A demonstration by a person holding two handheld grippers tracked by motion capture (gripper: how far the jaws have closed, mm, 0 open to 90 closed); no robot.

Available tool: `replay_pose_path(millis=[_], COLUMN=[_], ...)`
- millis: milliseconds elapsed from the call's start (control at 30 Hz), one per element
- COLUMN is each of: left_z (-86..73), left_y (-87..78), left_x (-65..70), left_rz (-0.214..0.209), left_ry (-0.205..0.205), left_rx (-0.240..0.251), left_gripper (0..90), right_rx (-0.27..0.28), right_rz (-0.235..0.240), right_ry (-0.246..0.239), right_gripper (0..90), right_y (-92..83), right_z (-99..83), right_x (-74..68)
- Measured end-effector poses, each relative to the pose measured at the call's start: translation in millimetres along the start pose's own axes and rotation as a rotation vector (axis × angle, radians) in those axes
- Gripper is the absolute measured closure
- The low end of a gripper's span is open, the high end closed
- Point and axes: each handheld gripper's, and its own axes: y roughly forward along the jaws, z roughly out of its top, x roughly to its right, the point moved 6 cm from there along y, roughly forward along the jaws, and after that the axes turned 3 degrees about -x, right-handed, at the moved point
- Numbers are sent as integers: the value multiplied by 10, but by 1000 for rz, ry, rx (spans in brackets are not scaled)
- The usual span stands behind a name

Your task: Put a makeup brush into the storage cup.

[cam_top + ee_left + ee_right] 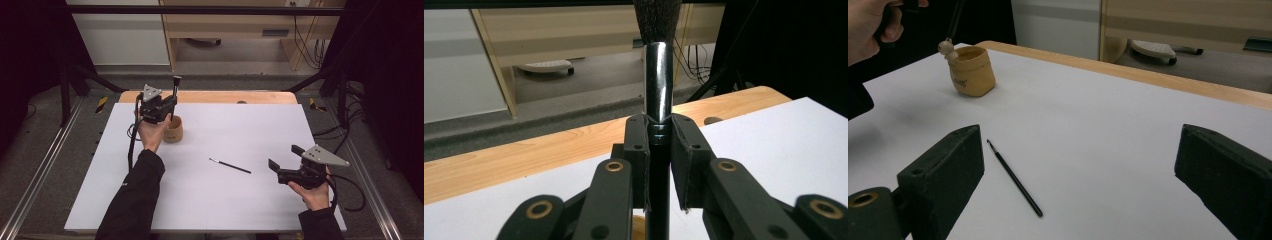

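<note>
My left gripper (172, 104) is shut on a thick make-up brush (176, 86) and holds it upright, bristles on top. In the left gripper view its chrome ferrule (658, 75) rises from between the closed jaws of the left gripper (659, 150). The brush's pale wooden lower end (948, 47) hangs at the rim of a small tan pot (971, 71), which stands just below that hand (174, 131). A thin black brush (230, 165) lies flat mid-table. My right gripper (285, 156) stands open to its right, with the thin brush (1014, 177) ahead of the right gripper's (1080, 175) empty jaws.
A white sheet (225, 205) covers most of the wooden table (225, 96). Beyond the far edge are a grey floor and a pale cabinet (225, 25). Black frame posts stand at both sides. A cable (350, 192) trails from the right gripper near the sheet's right edge.
</note>
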Motion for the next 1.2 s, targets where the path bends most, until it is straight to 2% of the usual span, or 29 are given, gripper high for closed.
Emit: replay_pose_path(millis=[333, 567, 667, 733, 1200], left_z=[-71, -127, -150, -172, -354], left_y=[107, 175, 192, 212, 268], left_x=[-54, -58, -57, -51, -61], left_rz=[12, 24, 14, 22, 20], left_ry=[-4, 15, 3, 12, -1], left_rx=[-17, -36, -37, -46, -76], left_gripper=[781, 781, 781, 781, 781], right_rx=[-2, -4, -2, -4, -9], right_rz=[3, 5, 5, 4, 7], right_ry=[-3, -5, -4, -5, -6], right_gripper=[60, 60, 60, 60, 60], right_y=[9, 14, 14, 17, 36], right_z=[1, -3, -1, -4, -12], right_x=[-9, -10, -12, -11, -28])
